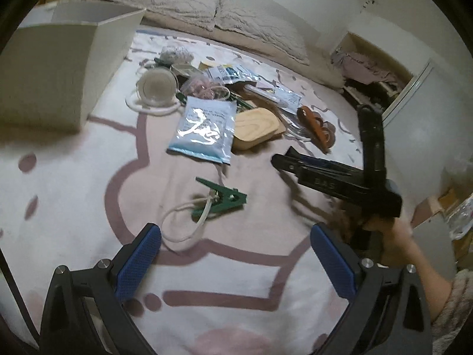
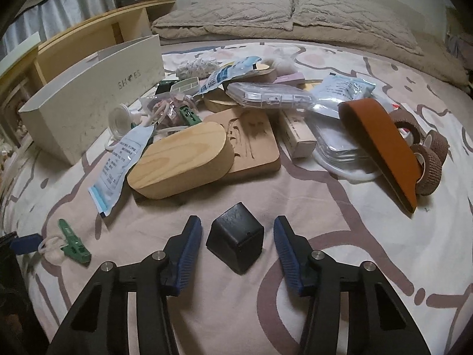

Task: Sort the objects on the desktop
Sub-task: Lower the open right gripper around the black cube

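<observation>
While the right gripper (image 2: 238, 238) sits spread wide with a small black cube (image 2: 236, 241) between its blue pads, neither pad touching it yet, the left gripper (image 1: 236, 256) is also spread and holds nothing, hovering near a green clothespin (image 1: 220, 201) with a white cord loop on the patterned bedsheet (image 1: 74, 183). Risk: cube sits turned corner-on to the pads, so closing now would likely catch edges, twist it or squirt it out on the soft sheet. Left side risk: cord loop could snag a finger and drag the clip. Cluttered pile beyond, wooden oval box (image 2: 180, 159), foil packet (image 1: 204, 130), tape rolls (image 2: 425, 153), is near enough to get bumped on a forward reach. White bin (image 2: 88, 100), the likely sort target, sits at far left, well apart from the cube. Right wrist view alone shows the cube and the bin's lettering; left wrist view alone shows the right tool from outside with the person's hand (image 1: 393, 230) on it, and a glass cup (image 1: 155, 87) on its side.
</observation>
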Available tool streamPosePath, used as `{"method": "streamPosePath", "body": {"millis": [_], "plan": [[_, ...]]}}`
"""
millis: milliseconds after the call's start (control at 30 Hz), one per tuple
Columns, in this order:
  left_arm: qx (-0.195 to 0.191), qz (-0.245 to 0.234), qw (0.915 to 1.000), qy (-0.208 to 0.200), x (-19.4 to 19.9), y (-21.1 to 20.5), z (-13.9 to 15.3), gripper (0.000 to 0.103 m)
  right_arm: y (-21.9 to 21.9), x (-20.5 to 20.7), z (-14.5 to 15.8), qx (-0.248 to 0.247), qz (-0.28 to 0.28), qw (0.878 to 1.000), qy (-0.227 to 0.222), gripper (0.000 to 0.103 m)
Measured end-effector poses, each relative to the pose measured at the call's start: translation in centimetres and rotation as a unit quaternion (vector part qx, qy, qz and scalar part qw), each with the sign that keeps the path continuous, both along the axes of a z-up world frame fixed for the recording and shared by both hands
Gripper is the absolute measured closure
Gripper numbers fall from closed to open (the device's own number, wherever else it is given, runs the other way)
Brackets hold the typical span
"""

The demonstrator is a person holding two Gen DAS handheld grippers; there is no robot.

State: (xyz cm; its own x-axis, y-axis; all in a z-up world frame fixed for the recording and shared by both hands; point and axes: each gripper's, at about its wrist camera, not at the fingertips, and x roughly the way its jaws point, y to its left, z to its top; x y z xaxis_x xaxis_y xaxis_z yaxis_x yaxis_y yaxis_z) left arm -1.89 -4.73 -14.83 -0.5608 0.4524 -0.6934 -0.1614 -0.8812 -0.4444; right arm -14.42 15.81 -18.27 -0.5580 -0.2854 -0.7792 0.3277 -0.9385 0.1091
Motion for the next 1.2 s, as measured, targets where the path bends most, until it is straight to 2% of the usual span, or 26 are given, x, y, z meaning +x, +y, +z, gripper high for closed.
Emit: {"method": "streamPosePath", "body": {"millis": [200,333,467,633,733,800,933,1133,1200], "plan": [[-0.003,0.023,0.9997,-0.002,0.6,-0.1,0.3,0.002,0.2,0.0,-0.2,0.000,0.001,1.000,0.005,0.051],[-0.026,0.056,0.9979,0.017,0.9,-0.9,0.9,0.002,0.4,0.0,-0.2,-0.005,0.002,1.000,0.003,0.049],[-0.048,0.057,0.9967,0.031,-0.1,-0.4,1.7,0.002,-0.4,0.1,-0.3,0.000,0.027,1.000,0.001,0.027],[-0.082,0.048,0.9939,0.055,-0.5,1.4,2.4,0.002,-1.0,0.3,-0.3,0.019,0.035,0.999,0.005,0.016],[-0.103,0.036,0.9917,0.068,-0.4,2.4,2.5,0.008,-0.9,0.2,-0.3,0.012,0.042,0.999,-0.005,0.001],[-0.108,0.029,0.9913,0.069,-0.3,2.9,2.5,0.010,-1.2,0.2,-0.3,0.018,0.043,0.999,-0.007,0.000],[-0.104,0.037,0.9925,0.052,-0.1,3.1,2.1,0.020,-1.2,0.3,-0.2,0.022,0.044,0.999,-0.010,0.000],[-0.063,0.055,0.9964,0.011,0.9,2.5,1.2,0.021,-1.1,0.5,-0.2,0.028,0.048,0.998,-0.015,0.000],[-0.061,0.055,0.9966,0.005,1.0,2.7,0.9,0.021,-1.1,0.5,-0.2,0.027,0.048,0.998,-0.015,0.000]]}}
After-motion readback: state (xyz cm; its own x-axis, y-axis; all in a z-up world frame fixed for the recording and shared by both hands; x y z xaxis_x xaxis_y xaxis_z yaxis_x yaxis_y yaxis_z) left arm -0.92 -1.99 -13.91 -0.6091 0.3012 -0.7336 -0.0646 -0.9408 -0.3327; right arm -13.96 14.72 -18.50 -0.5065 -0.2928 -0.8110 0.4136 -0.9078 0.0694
